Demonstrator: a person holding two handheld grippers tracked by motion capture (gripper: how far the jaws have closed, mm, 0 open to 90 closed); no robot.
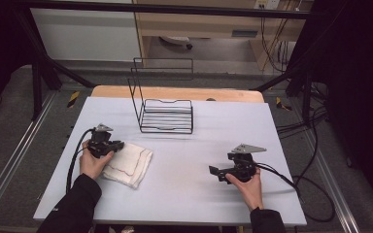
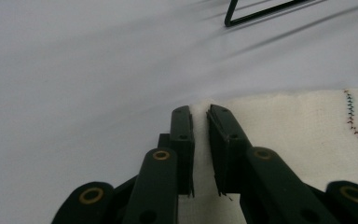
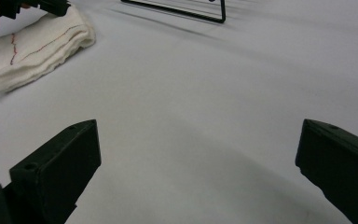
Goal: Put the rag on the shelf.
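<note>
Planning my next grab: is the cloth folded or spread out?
Folded. The cloth shows stacked layers along its edge, a compact pad on the table.

Cloth [image 1: 127, 164] is white/cream, folded, with a thin stitched line running red-orange and going teal-green at one end in the left gripper view. Both claws, left [image 1: 118, 143] and right [image 1: 214, 171], are black with brass-coloured rivets and a grey plate on top; wire rack [image 1: 166, 115] is black. Counter [image 1: 184, 184] has a pale lilac-grey top with a light wood edge at the back; sleeves are black.
</note>
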